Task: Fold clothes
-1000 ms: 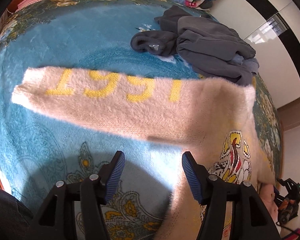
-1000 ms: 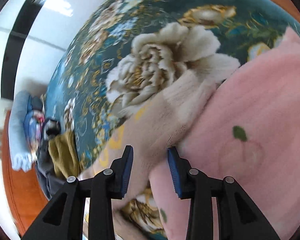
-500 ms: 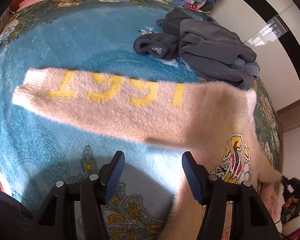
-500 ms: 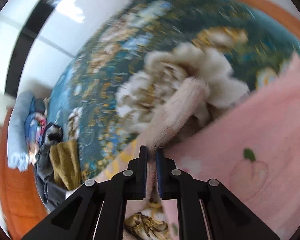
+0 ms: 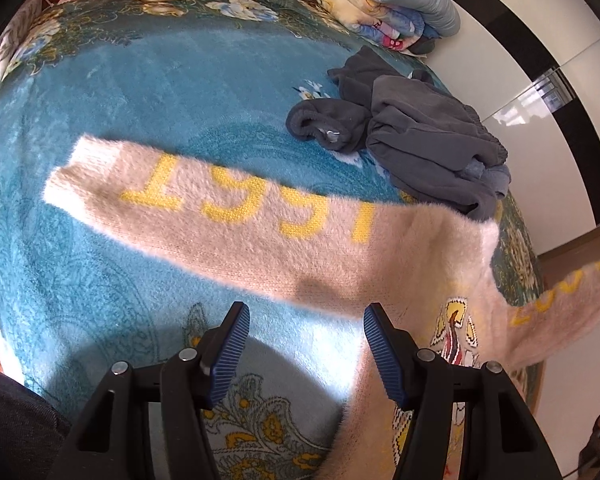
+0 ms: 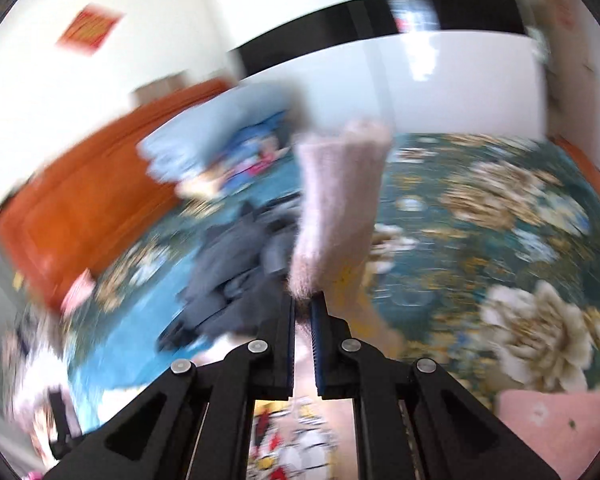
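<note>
Pink fuzzy sweater sleeve [image 6: 340,200] hangs pinched in the right tool [image 6: 303,308], while the left tool [image 5: 304,354] hovers spread over the blue floral bed blanket [image 5: 140,92].

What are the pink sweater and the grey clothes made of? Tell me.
Pink sweater: looks like fuzzy knit, perhaps mohair-style yarn; a hairy halo along its edges, with knitted-in yellow numerals. Grey clothes: probably matte cotton fleece; soft thick folds and an elasticated cuff.
</note>
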Tool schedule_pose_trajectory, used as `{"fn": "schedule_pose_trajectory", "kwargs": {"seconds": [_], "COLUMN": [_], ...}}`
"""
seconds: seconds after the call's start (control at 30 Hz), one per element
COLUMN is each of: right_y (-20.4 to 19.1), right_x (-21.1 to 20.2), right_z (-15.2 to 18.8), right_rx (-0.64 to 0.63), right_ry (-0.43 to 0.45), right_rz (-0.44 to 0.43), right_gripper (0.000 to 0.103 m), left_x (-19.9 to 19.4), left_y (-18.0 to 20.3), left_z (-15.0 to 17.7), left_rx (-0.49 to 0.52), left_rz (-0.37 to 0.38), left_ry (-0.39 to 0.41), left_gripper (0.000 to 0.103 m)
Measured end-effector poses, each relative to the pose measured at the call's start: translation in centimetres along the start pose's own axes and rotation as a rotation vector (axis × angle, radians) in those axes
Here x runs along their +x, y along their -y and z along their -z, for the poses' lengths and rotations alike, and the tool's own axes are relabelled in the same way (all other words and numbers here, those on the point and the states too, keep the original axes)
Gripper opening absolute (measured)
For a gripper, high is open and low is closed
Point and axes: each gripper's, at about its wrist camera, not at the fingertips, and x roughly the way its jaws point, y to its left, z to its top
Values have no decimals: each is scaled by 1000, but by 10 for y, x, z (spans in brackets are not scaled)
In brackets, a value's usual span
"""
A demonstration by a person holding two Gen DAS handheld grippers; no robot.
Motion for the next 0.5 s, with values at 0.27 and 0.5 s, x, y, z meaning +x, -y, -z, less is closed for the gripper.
{"fn": "schedule_pose_trajectory", "kwargs": {"seconds": [0.27, 0.5], "right_y": [-118, -129], "right_x": [95, 157], "right_z": [86, 155], "right_rx": [-318, -398], "right_ry": [-253, -434], "right_rz": [-53, 28], "right_gripper": [7, 7], "left_x": [-3, 2], "left_y": [-19, -23], "left_z": [-7, -8], "left_rx": [-80, -103], "left_rz": [18, 14], "left_ry": [7, -11], "left_gripper": [64, 64]}}
